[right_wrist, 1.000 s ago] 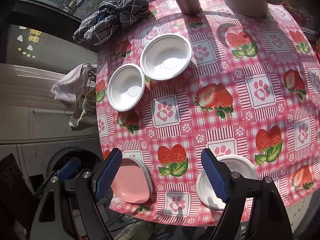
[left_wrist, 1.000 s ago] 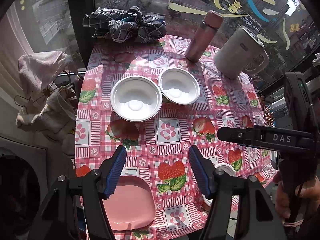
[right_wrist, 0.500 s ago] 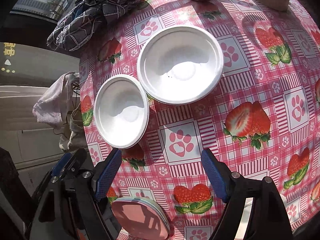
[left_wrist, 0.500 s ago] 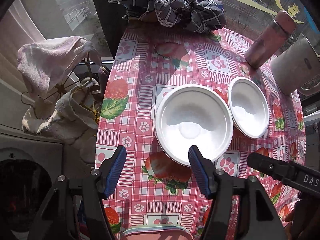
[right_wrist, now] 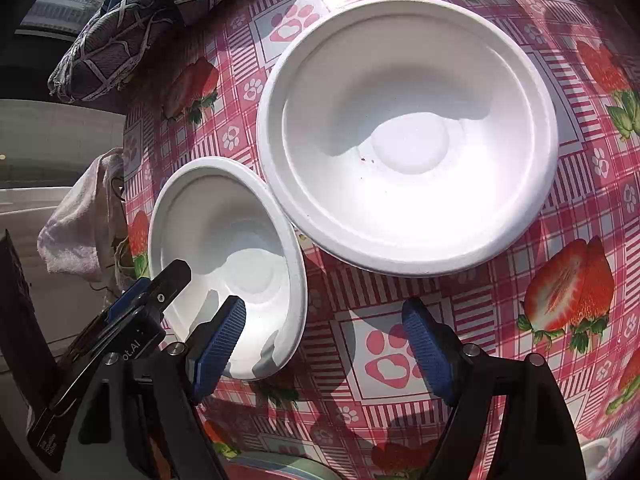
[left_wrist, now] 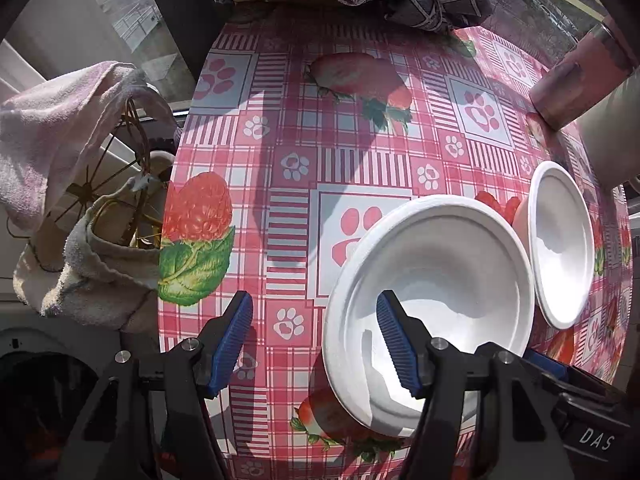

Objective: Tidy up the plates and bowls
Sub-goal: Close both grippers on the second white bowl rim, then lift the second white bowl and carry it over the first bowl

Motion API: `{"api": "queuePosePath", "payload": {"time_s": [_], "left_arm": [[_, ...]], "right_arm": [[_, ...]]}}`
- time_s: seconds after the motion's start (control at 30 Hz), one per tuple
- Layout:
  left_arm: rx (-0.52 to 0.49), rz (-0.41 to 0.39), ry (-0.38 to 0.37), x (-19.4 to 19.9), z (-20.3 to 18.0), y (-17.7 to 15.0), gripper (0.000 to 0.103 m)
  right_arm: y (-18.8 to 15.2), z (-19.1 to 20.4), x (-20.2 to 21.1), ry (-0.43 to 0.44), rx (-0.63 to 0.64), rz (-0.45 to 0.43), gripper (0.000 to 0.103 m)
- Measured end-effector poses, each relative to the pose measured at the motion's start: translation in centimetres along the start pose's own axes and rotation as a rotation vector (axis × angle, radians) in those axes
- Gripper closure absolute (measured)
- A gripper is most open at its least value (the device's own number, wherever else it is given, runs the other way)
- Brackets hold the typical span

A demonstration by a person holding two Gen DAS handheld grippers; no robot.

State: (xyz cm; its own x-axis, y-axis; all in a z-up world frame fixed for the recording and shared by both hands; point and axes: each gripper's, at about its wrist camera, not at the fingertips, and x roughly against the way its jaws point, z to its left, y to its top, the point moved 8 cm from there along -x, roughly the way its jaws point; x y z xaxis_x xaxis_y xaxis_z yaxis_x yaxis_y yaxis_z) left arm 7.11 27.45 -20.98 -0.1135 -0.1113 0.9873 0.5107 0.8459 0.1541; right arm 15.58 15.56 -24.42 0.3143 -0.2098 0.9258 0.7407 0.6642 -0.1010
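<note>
Strawberry-check tablecloth (left_wrist: pixel 360 168) by a window (towel (left_wrist: pixel 52 120) alongside); both tongs (left_wrist: pixel 316 344) (right_wrist: pixel 324 348) gape apart, empty.

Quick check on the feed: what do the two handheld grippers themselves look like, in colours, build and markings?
Both look alike: black angular frames with silver bolt heads, each finger ending in a blue ribbed pad. The left gripper and right gripper match. The right gripper's body carries white letters "DAS"; the left gripper's body shows blue trim and white lettering ending "ot.AI". No cables or sleeves show.
</note>
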Motion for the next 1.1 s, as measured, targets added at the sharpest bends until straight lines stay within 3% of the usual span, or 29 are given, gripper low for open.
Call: {"api": "queuePosePath", "payload": {"time_s": [0.13,0.23,0.3,0.37,0.43,0.47,0.53,0.9,1.1], "left_arm": [[-0.028,0.019,0.019,-1.0,-0.4,0.4,0.035],[-0.029,0.040,0.025,-1.6,-0.3,0.2,0.036],[-0.033,0.043,0.024,-1.8,-0.3,0.1,0.041],[-0.060,0.037,0.026,-1.9,-0.4,0.0,0.048],[-0.069,0.042,-0.015,-1.9,-1.0,-0.1,0.068],[-0.071,0.054,-0.037,-1.9,-1.4,-0.2,0.073],[-0.097,0.060,-0.024,-1.9,-2.0,-0.5,0.075],[-0.224,0.095,-0.045,-1.6,-6.5,-6.9,0.075],[-0.227,0.120,-0.068,-1.3,-9.0,-10.9,0.075]], "right_arm": [[0.3,0.5,-0.7,-0.008,0.017,0.002,0.021],[0.6,1.2,-0.8,-0.015,0.053,-0.003,0.030],[0.4,1.4,-1.0,-0.007,0.062,0.012,0.049],[0.4,1.4,-1.1,-0.010,0.063,0.011,0.059],[0.3,1.4,-1.3,0.003,0.069,0.019,0.070],[0.2,1.5,-1.5,0.016,0.078,0.033,0.078],[0.0,1.7,-1.8,0.018,0.100,0.049,0.088],[-2.5,-3.2,0.0,-0.076,0.129,0.133,0.088],[-4.5,-6.6,1.1,-0.103,0.107,0.161,0.088]]}}
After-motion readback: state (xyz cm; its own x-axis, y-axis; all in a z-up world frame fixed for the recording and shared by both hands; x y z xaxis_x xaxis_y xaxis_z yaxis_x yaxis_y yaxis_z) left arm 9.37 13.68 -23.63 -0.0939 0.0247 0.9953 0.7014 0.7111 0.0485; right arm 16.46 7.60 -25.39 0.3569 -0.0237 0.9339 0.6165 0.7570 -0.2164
